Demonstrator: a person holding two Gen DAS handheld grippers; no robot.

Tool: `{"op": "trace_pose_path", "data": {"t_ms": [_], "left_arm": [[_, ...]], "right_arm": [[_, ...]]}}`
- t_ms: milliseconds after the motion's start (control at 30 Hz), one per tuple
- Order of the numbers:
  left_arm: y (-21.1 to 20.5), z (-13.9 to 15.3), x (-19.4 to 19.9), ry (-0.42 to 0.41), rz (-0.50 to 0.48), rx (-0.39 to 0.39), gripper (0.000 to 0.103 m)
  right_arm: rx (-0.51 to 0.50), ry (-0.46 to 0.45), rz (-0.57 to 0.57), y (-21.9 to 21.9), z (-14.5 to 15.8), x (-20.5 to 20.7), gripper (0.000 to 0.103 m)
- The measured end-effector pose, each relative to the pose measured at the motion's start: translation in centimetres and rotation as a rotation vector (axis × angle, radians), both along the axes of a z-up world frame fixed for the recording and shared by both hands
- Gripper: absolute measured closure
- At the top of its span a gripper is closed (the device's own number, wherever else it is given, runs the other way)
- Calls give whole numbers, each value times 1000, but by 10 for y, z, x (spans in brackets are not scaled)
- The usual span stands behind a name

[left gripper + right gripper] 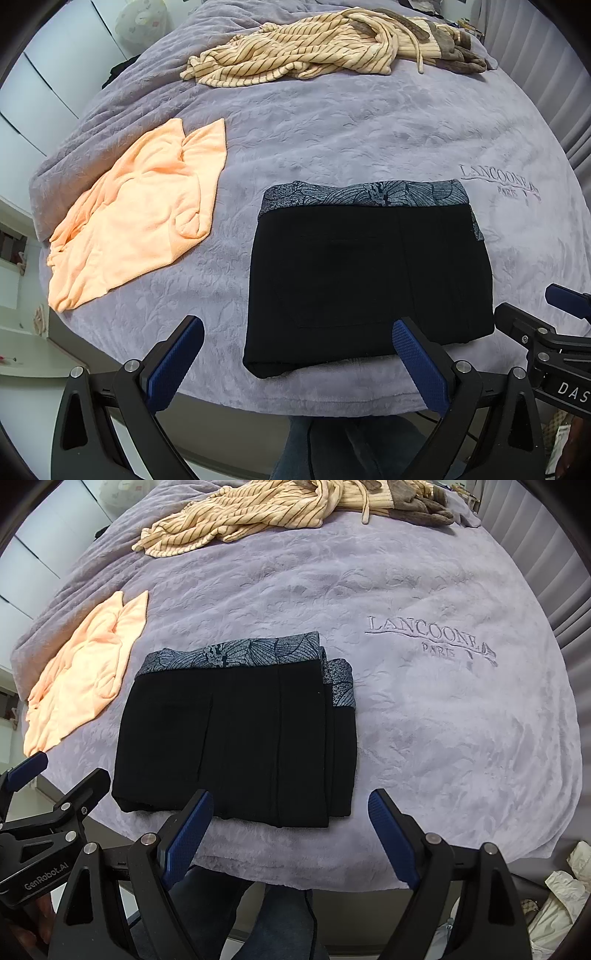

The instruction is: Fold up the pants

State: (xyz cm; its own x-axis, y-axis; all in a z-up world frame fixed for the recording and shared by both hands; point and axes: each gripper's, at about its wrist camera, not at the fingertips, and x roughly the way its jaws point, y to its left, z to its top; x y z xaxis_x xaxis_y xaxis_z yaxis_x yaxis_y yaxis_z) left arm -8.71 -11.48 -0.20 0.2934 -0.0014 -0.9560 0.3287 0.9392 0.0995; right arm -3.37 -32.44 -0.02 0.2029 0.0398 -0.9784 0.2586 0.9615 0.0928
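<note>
I see the black pants [369, 280] folded flat on the lavender bed blanket [351, 129], with my left tongs [295, 343] and right tongs [291, 819] both released, empty, at the near edge.

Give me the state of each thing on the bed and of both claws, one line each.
Black pants: folded into a compact stack, patterned waistband at the far edge, lying flat on the blanket.
Orange garment: unfolded, spread loosely, wrinkled.
Striped garment: unfolded, crumpled in a heap at the far side.
Left claw: open, holding nothing.
Right claw: open, holding nothing.
</note>
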Motion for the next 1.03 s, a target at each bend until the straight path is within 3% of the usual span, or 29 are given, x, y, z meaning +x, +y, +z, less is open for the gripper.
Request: {"op": "trace_pose_path", "data": {"t_ms": [467,1033], "left_arm": [[-4,0,-2,2,3,11,1],[0,-1,0,24,12,-39,1]], "right_arm": [[-1,-3,-1,2,1,-2,15],[-9,8,6,1,0,-1,15]]}}
